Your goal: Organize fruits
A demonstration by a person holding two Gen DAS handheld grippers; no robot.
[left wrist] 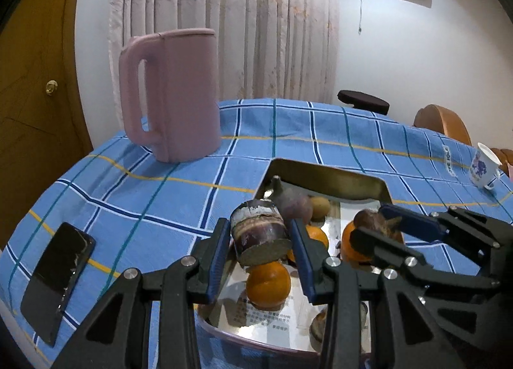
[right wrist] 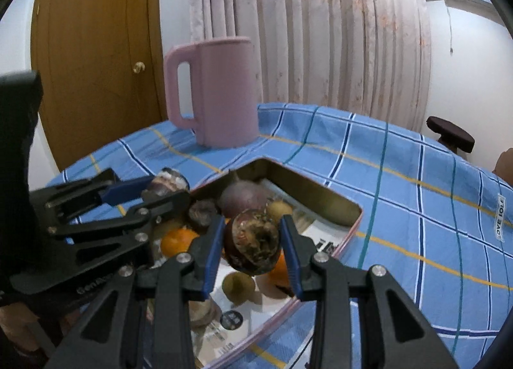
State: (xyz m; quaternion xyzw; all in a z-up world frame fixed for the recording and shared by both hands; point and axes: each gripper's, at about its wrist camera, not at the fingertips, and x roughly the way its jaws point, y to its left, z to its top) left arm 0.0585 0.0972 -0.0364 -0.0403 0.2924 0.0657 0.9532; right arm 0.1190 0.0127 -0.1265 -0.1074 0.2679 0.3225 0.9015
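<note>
Left gripper [left wrist: 261, 240] clamps a short sugarcane segment [left wrist: 260, 235] above the metal tray [left wrist: 330, 176]; right gripper [right wrist: 251, 242] clasps a dark round fruit [right wrist: 251, 242], possibly passion fruit, above the oranges [left wrist: 268, 284].

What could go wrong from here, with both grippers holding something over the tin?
1. The left gripper pinches a sugarcane chunk by its rounded sides; it could slip and drop onto the orange below.
2. The right gripper holds a passion fruit above the metal tin; squeezing harder might crack it.
3. Both grippers work close together over the tin and could collide.
</note>
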